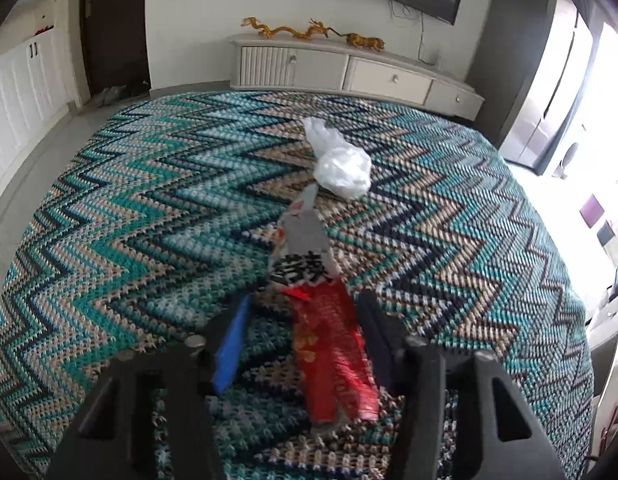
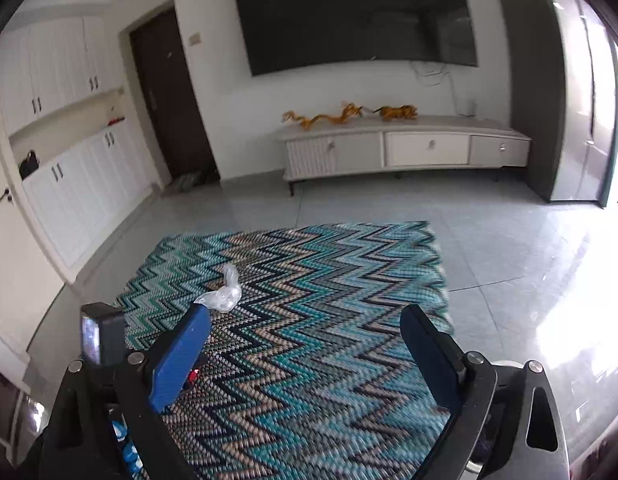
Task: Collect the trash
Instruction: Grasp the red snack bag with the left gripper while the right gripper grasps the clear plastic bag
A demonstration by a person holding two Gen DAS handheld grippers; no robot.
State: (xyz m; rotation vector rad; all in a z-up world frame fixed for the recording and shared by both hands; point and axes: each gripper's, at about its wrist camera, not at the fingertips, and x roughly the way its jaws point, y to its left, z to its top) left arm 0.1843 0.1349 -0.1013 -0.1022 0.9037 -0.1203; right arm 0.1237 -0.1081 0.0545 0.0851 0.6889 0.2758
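Underfoot, a broad zigzag rug in teal, tan and navy, spread over pale floor tiles, with a low TV cabinet against the far wall. Near the rug's middle, a crumpled white plastic bag, lying loose, well apart from either tool and seen in the right wrist view as a small clear wad to the far left. Closer in, a long red snack wrapper, running from near to far between the fingers of the left gripper, its crumpled grey and black-lettered end pointing toward the bag. Left gripper roughly half open, blue pad on the left and dark pad on the right flanking the wrapper; right pad just beside its edge, left pad apart from it with a visible gap, so apparently no squeeze yet. Right gripper spread wide above bare rug, holding nothing. Probably the step in hand: pinching up the wrapper. Best done by keeping the wrapper's red body centred between the pads, lowering until the tips brush the rug pile, then closing fully, since thin foil slips easily and can fold away from a shallow bite. Worth avoiding: snagging rug yarn along with the foil.
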